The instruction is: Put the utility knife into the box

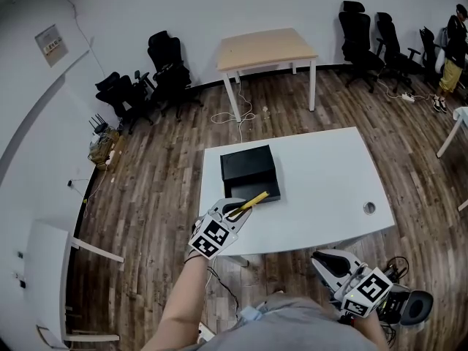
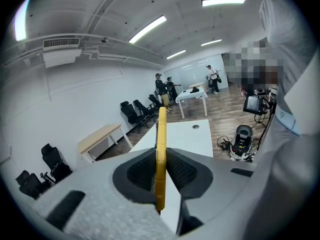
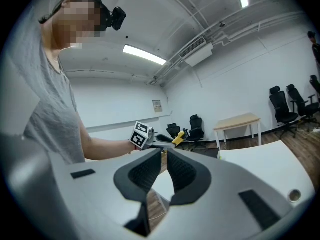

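The yellow utility knife [image 1: 249,201] is held in my left gripper [image 1: 235,209], which is shut on it over the front left part of the white table [image 1: 329,189]. The knife's tip points at the near edge of the black box [image 1: 248,168], which lies just beyond it on the table. In the left gripper view the knife [image 2: 160,134] stands edge-on between the pads, sticking out past them over the table [image 2: 187,136]. My right gripper [image 1: 329,260] hangs off the table's front edge, shut on nothing. The right gripper view shows its jaws [image 3: 164,154] closed and the left gripper [image 3: 150,138] with the knife [image 3: 177,138] beyond.
A wooden table [image 1: 267,48] stands behind, with black office chairs [image 1: 164,68] along the wall and more chairs [image 1: 365,35] at the back right. Cables [image 1: 238,115] lie on the wood floor. A black device [image 1: 409,306] sits on the floor by my right side. A cable hole [image 1: 369,208] marks the table's right.
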The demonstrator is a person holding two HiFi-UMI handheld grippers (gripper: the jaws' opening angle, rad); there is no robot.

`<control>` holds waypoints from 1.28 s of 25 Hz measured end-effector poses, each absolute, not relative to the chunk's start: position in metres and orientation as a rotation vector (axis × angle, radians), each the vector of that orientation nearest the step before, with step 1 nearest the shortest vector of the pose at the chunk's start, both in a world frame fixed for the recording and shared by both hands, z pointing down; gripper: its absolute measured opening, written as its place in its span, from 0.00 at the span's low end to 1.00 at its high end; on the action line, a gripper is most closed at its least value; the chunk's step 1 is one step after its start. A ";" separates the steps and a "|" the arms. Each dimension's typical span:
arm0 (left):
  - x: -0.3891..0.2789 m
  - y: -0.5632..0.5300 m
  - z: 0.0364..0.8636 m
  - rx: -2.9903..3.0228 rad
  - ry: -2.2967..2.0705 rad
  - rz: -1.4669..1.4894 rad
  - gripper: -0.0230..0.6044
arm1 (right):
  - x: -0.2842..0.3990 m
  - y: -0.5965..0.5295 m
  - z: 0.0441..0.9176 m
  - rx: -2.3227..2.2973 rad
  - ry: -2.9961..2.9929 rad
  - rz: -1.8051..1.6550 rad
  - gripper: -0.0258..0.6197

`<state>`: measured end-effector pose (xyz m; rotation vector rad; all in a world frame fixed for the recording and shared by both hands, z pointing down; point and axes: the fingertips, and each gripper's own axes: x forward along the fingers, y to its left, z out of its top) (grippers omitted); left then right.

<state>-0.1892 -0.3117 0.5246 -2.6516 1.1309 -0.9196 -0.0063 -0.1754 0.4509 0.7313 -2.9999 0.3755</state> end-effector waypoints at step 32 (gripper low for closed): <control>-0.223 -0.388 0.617 -2.709 1.076 -1.295 0.15 | -0.071 -0.235 0.509 0.762 -2.947 0.474 0.09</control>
